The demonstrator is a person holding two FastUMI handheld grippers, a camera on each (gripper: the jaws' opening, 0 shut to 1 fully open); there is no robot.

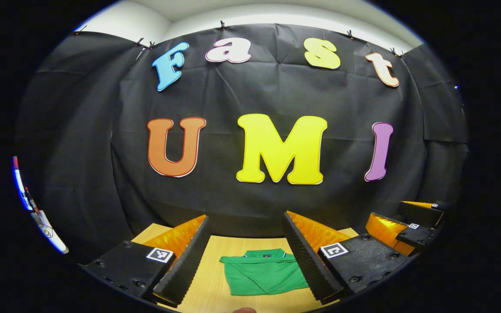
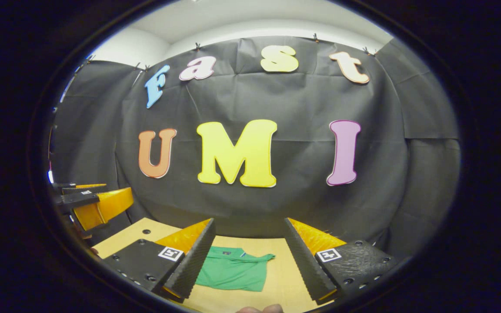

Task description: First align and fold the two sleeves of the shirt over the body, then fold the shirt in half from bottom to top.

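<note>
Both grippers, left [image 1: 246, 265] and right [image 2: 248, 261], are held wide open and empty above the counter [image 1: 209, 287]; the shirt [image 1: 263, 274] lies folded near its far edge, so the task is judged done, with nothing left but withdrawal.

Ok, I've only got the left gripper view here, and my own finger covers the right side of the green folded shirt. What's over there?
Observer: In the right gripper view the green folded polo shirt ends in a fairly straight right edge, with a small tip of cloth poking out beside the collar.
Operator: And is the right gripper holding anything?
Observer: No. The right gripper is open, fingers wide apart, nothing between them.
Operator: Anything right of the shirt?
Observer: Just bare pale wooden table.
</note>
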